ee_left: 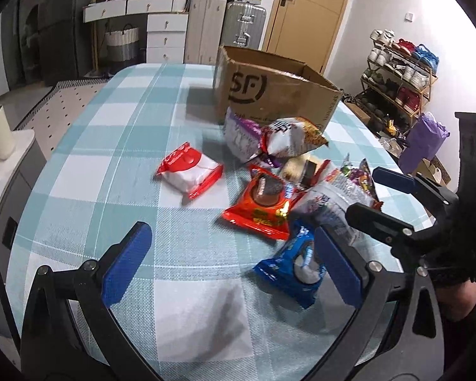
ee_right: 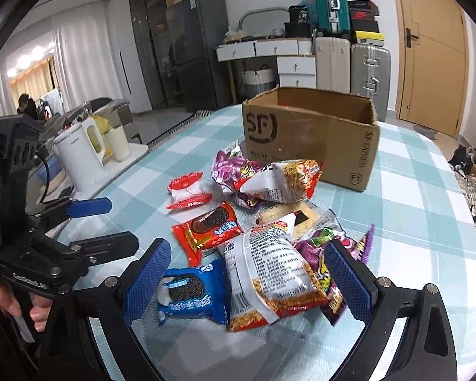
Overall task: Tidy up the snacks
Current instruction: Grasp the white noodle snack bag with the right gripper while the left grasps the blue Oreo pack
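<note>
Snack packs lie in a heap on the checked tablecloth in front of an open cardboard box. My left gripper is open above the cloth, its right pad beside a blue cookie pack. A red cookie pack and a red-and-white pack lie further out. My right gripper is open, straddling a white noodle-snack bag and the blue pack. A purple bag lies by its right pad.
A second noodle bag and another purple bag lean near the box. A white kettle and a cup stand on a counter left of the table. A shoe rack is beyond the right edge.
</note>
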{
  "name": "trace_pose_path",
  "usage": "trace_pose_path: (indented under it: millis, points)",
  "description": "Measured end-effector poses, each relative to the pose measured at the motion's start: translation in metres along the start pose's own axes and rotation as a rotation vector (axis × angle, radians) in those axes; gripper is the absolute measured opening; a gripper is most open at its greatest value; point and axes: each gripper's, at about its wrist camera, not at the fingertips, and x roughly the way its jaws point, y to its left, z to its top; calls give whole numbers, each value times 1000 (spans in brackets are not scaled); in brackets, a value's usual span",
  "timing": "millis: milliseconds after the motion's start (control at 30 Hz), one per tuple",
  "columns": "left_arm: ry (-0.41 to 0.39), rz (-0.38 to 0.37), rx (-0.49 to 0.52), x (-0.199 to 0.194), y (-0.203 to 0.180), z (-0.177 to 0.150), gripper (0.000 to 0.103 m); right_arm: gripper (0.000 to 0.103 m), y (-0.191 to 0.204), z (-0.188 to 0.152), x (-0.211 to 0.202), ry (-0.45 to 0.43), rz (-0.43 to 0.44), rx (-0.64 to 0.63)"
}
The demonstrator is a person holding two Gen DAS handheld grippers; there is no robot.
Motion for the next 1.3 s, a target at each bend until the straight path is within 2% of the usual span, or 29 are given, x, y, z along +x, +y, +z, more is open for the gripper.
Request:
trace_pose_path:
  millis: [167,300,333,400,433,500,633,900,1300]
  points:
    - [21,0,-23,10,9,-1,102,98,2,-1,20,43,-2,-21]
    - [28,-2,-31,14,12,0,102,81,5,-4,33,82,-14,-47]
    - [29,-1,-30,14,12,-1,102,79,5,-5,36,90,-18,-48]
    - [35,-2,-29,15,12,-2,102,68,2,-8,41,110,-11,-37]
    - [40,-2,-29,16,13,-2,102,54,1,-9,44,127,-12,-33]
    - [47,-1,-33,17,14,-4,102,48,-2,-14,46,146,12,-14]
    - [50,-2,-39,16,15,-6,102,44,-7,-17,43,124,43,16]
    - [53,-8,-32,14,12,-7,102,42,-13,-17,27,79,71,73]
    - [83,-76,3,15,-8,-11,102,42,-21,-15,-4,4,108,142]
